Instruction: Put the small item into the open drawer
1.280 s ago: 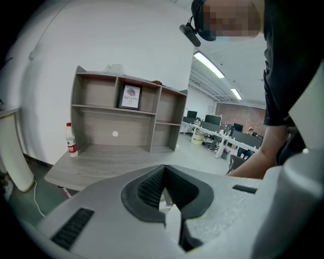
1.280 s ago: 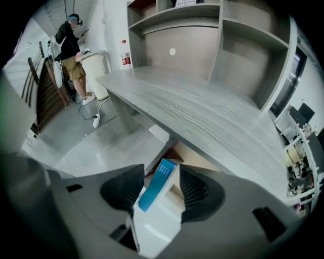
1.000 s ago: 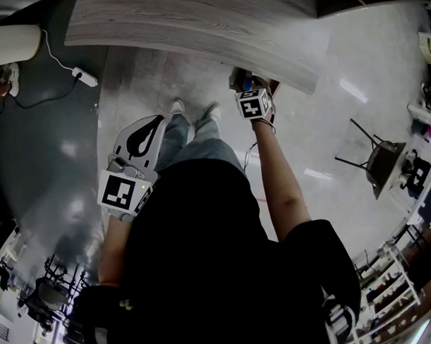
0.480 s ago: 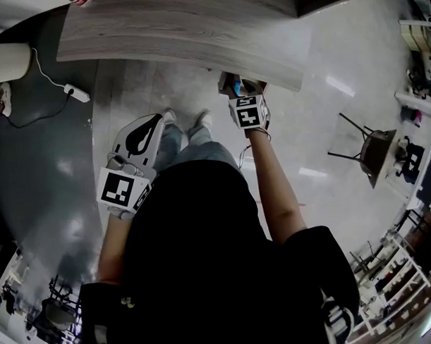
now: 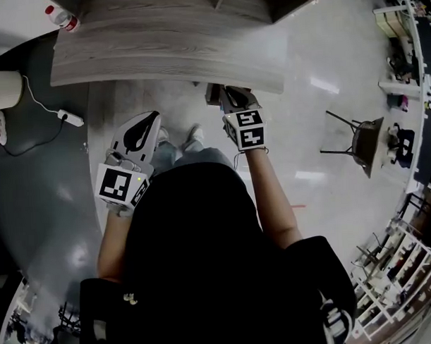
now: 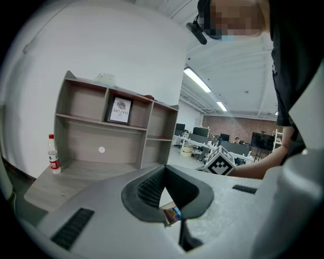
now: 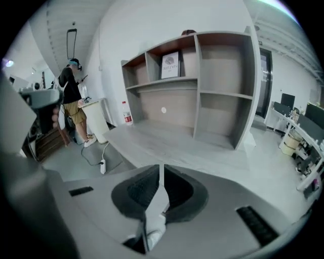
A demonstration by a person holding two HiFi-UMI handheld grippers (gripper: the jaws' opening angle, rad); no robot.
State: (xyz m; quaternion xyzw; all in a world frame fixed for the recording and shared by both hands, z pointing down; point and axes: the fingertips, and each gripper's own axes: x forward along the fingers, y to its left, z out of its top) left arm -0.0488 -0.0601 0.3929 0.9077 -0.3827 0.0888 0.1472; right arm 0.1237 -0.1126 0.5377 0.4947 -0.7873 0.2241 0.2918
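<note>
My right gripper (image 5: pixel 232 98) hovers by the open drawer (image 5: pixel 214 96) under the front edge of the wooden desk (image 5: pixel 162 50). Its jaws are closing, and in the right gripper view the tips (image 7: pixel 161 169) meet with nothing between them. My left gripper (image 5: pixel 151 118) hangs lower and to the left, over the floor, shut and empty (image 6: pixel 164 168). Through the hole under its tips, the left gripper view shows a small blue and orange item (image 6: pixel 173 214) that seems to lie in the drawer. The head view does not show the item.
A shelf unit (image 7: pixel 202 86) with a framed picture (image 6: pixel 120 110) stands at the back of the desk, a water bottle (image 5: pixel 60 18) at its left end. A power strip (image 5: pixel 69 118) lies on the floor at left, a chair (image 5: pixel 366 145) at right. A person (image 7: pixel 73 96) stands far off.
The right gripper's jaws have come together beside the drawer. The blue item seen at its tips a second ago no longer shows in the head view. The left gripper has barely moved.
</note>
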